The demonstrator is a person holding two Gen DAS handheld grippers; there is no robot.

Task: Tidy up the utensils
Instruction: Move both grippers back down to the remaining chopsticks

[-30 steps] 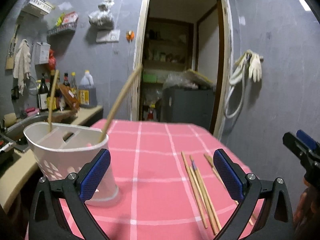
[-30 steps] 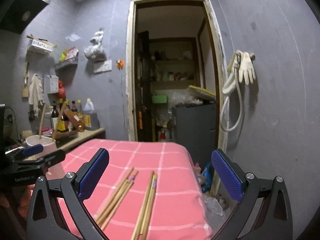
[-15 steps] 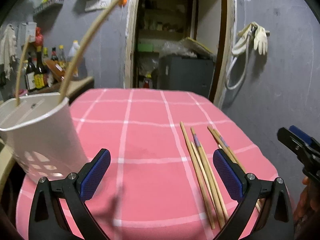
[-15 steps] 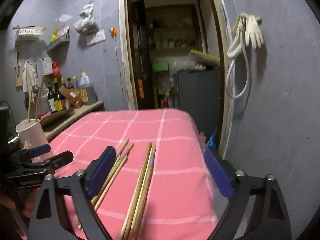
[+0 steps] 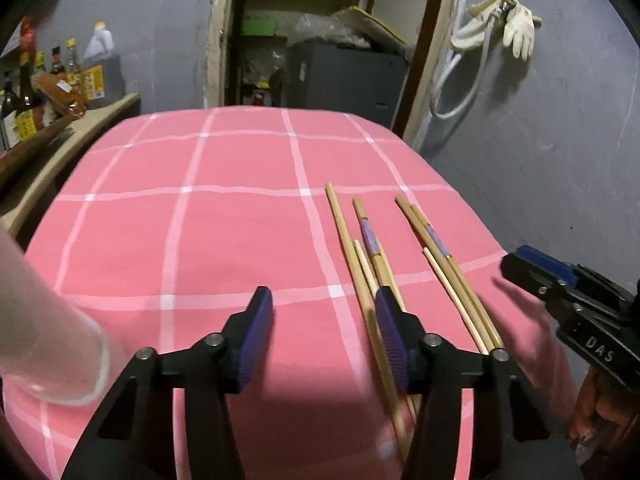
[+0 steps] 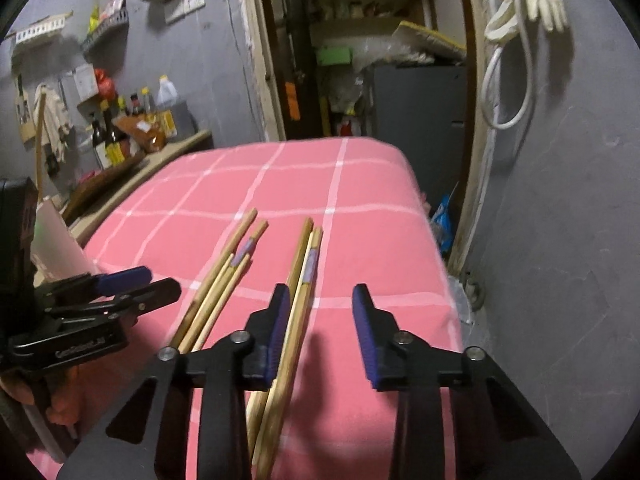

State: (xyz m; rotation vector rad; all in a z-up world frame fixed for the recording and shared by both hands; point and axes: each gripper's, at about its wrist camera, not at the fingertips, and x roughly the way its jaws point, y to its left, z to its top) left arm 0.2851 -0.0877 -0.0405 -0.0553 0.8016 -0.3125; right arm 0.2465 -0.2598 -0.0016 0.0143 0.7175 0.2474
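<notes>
We see two groups of wooden chopsticks lying on the pink checked tablecloth [image 5: 224, 216], both towards its right side. In the left wrist view, our left gripper [image 5: 324, 340] hangs low over the cloth with its jaws partly apart; they have just been closing, and nothing sits between the blue pads. The left group of chopsticks [image 5: 360, 264] runs from the far middle of the cloth towards us and passes under the right finger [image 5: 394, 344], so it lies beside the gap and not inside it; we cannot tell whether that finger touches the wood. The right group of chopsticks [image 5: 444, 264] lies a little further right, apart from this gripper. In the right wrist view, our right gripper [image 6: 320, 332] also stands partly apart, its jaws having just been closing, and only bare cloth shows in most of the gap. The right group [image 6: 300, 292] runs along the inner face of its left finger [image 6: 276, 332] and under it, unpinched. The left group [image 6: 224, 280] lies to the left, between the two grippers. A blurred white utensil holder [image 5: 52, 340] stands at the near left edge of the table.
</notes>
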